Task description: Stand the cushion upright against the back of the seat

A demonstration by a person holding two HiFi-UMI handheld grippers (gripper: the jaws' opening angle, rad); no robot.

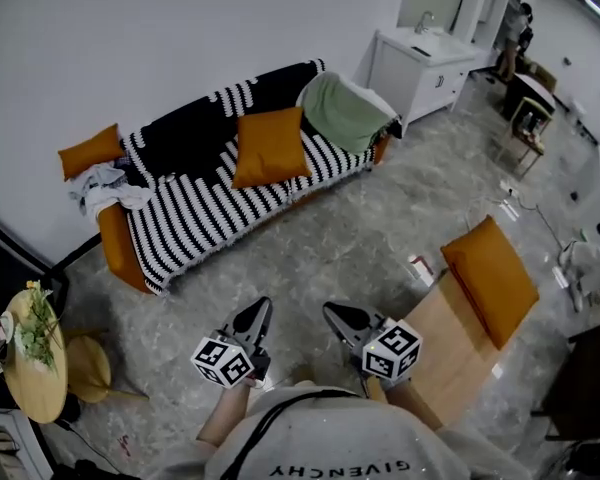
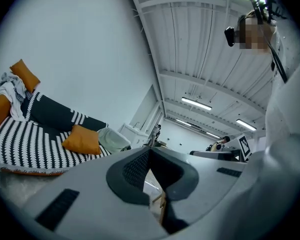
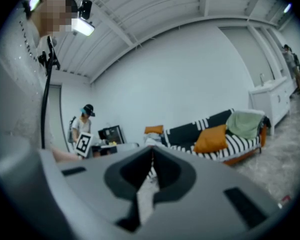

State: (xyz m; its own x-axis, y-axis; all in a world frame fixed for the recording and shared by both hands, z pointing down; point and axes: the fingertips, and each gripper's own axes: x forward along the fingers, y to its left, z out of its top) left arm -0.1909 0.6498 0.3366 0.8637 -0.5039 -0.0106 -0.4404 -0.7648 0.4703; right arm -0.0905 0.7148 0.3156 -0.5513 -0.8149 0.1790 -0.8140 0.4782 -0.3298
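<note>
Grey marbled floor (image 1: 360,238) lies open between us and the sofa (image 1: 115,243), which stands along the white wall (image 1: 180,38) under a black-and-white striped throw (image 1: 195,213). We take the orange cushion (image 1: 270,146) in the middle of that sofa as the thing to set right, since both tools point towards it: it sits on the seat and leans back on the backrest, slouched and a little askew. It is close to square, so no long axis matters; its lower edge runs along the sofa. A second cushion (image 1: 90,150) lies at the sofa's left end and a green blanket (image 1: 342,113) at its right end, both apart from ours. Another orange pad (image 1: 490,278) rests on a wooden chair (image 1: 435,358) close by our right tool (image 1: 338,318), and we cannot rule out that it is the one meant.

The left tool (image 1: 258,313) has its jaws together with nothing between them, and the right tool likewise. The sofa cushion lies straight ahead and well apart from both, a shade more in line with the left tool, so we judge that hand the nearer
</note>
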